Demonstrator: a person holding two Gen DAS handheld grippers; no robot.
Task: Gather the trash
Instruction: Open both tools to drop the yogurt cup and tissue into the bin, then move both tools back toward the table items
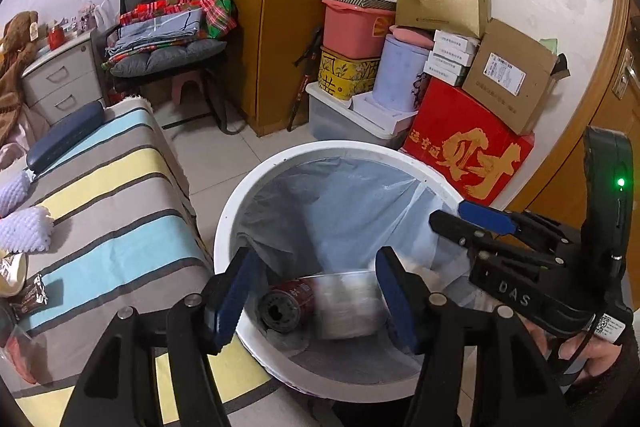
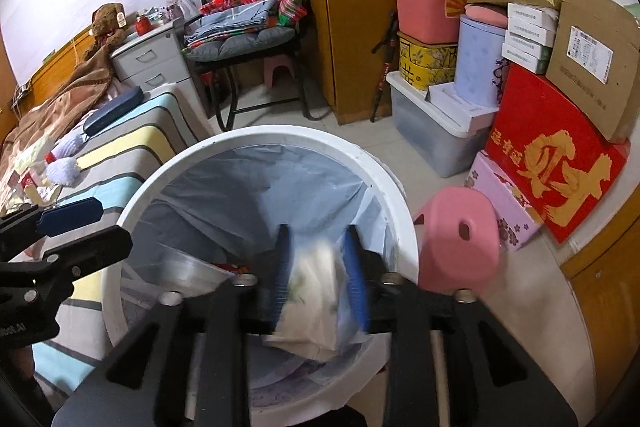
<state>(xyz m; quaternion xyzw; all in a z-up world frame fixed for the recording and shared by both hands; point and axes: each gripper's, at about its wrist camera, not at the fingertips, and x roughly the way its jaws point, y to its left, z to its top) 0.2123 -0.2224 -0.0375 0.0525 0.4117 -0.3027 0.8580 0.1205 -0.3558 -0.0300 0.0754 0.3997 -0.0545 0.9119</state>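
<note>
A white trash bin point(image 1: 240, 203) lined with a pale plastic bag stands on the floor beside the bed; it also shows in the right wrist view point(image 2: 168, 167). My left gripper point(image 1: 312, 299) is open above the bin, and a red can point(image 1: 286, 301) with a blurred clear plastic piece point(image 1: 348, 303) lies below between its fingers. My right gripper point(image 2: 316, 279) holds a crumpled whitish wrapper point(image 2: 312, 291) between its blue pads over the bin; the wrapper is blurred. The right gripper also shows in the left wrist view point(image 1: 476, 223).
A striped bed point(image 1: 108, 195) lies at the left with wrappers point(image 1: 32, 293), white foam nets point(image 1: 24, 229) and a dark case point(image 1: 64, 137). A pink stool point(image 2: 460, 239) stands right of the bin. Stacked boxes point(image 1: 468, 155), a chair point(image 1: 168, 39) and a wardrobe point(image 1: 304, 7) stand behind.
</note>
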